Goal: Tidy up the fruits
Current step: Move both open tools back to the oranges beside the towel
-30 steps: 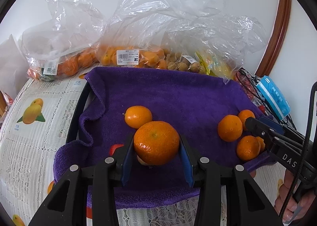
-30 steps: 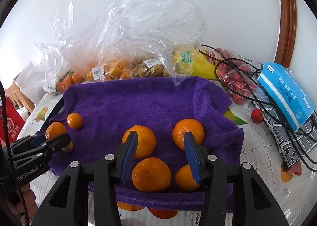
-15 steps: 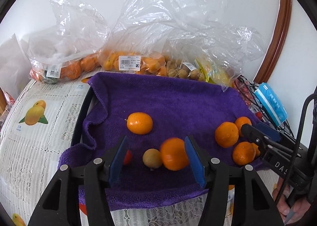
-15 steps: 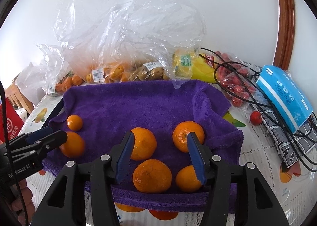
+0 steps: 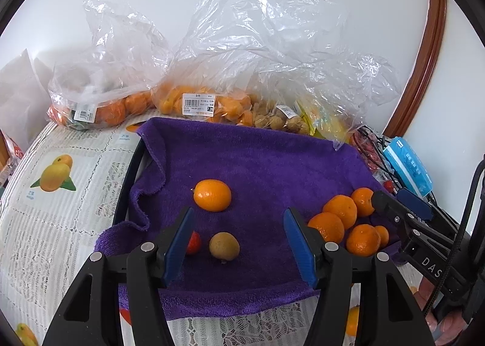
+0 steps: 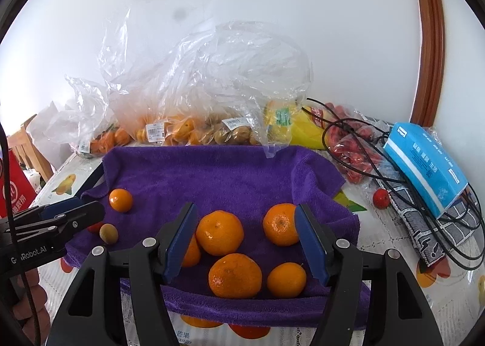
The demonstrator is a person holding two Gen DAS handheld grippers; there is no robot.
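A purple towel [image 5: 257, 158] lies on the table with fruit on it. My left gripper [image 5: 239, 243] is open and empty above its near edge. A small tan fruit [image 5: 224, 246] and a red one [image 5: 194, 242] lie between its fingers, with a lone orange [image 5: 212, 195] beyond. A cluster of several oranges [image 5: 339, 214] lies at the right. My right gripper [image 6: 245, 240] is open and empty over that cluster [image 6: 219, 232]; the lone orange [image 6: 120, 199] and tan fruit [image 6: 108, 233] show at left near the left gripper [image 6: 75, 212].
Clear plastic bags of oranges and small fruit [image 5: 200, 103] stand behind the towel against the wall. A blue packet [image 6: 424, 164], black cables [image 6: 394, 164] and a red fruit [image 6: 380, 198] lie to the right. The tablecloth [image 5: 60, 209] has a fruit print.
My left gripper opened and let go of the orange it held, then pulled back. That orange rolled right and now lies with the cluster. My right gripper drew back slightly.
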